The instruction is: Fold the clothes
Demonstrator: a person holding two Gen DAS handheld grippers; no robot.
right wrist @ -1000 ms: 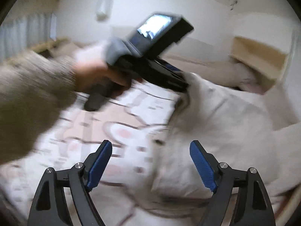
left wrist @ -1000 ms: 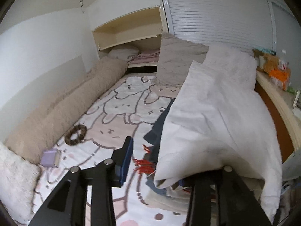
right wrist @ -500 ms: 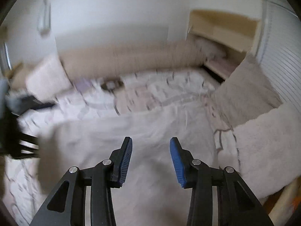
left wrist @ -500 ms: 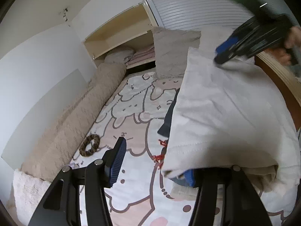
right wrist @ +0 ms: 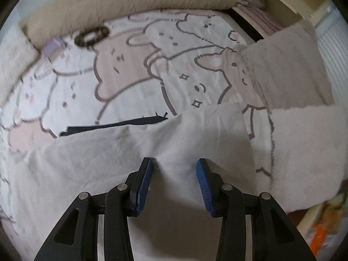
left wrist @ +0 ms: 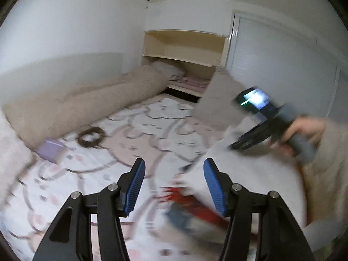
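Right gripper (right wrist: 174,169) fingers apart, straddling a ridge of white garment (right wrist: 195,134) on bed, prob. to pinch it; left gripper (left wrist: 173,176) fingers apart, empty.

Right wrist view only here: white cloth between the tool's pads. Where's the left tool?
Observer: The left tool is open, empty, over the printed bedsheet.
Operator: Anything under the white cloth?
Observer: Yes, blurred red and blue clothing pokes out at its near edge.
Operator: My tool closed?
Observer: No. The right tool is open, with the cloth bunched between the pads.
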